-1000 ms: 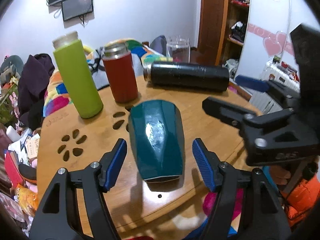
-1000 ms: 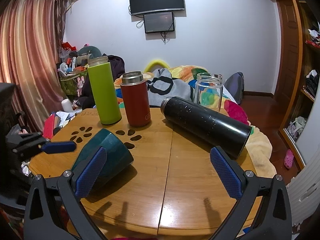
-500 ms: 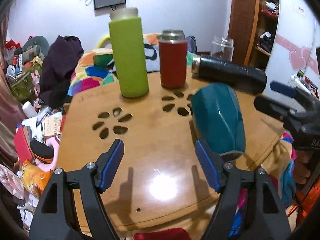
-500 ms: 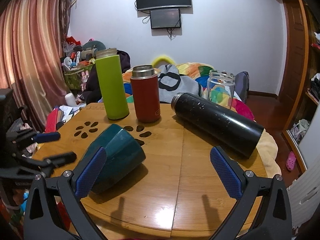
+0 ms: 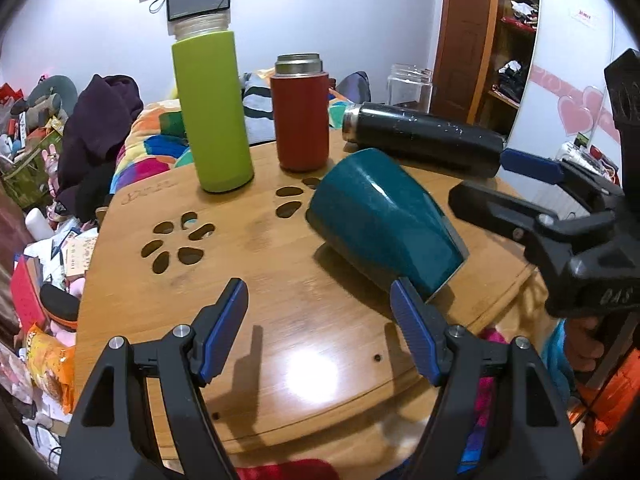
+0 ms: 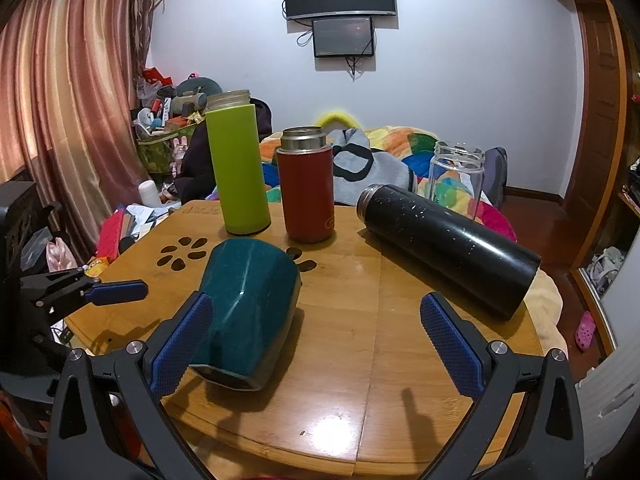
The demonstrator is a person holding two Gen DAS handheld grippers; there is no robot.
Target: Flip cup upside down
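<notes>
A teal cup [image 5: 384,224] lies on its side on the round wooden table [image 5: 240,288], its mouth toward the near right edge. My left gripper [image 5: 320,320] is open and empty, with the cup just beyond its right finger. In the right wrist view the cup [image 6: 248,304] lies behind the left finger of my right gripper [image 6: 316,336], which is open and empty. The right gripper also shows at the right of the left wrist view [image 5: 560,200], and the left gripper at the left of the right wrist view [image 6: 80,292].
A green bottle [image 5: 212,112] and a red flask [image 5: 302,116] stand upright at the back. A black flask [image 5: 424,140] lies on its side behind the cup. A glass jar [image 6: 456,176] stands at the far edge. Clutter surrounds the table.
The left gripper has pulled back from around the cup and swung left, then partly back. The cup has rolled a little. The right gripper has moved closer to the cup.
</notes>
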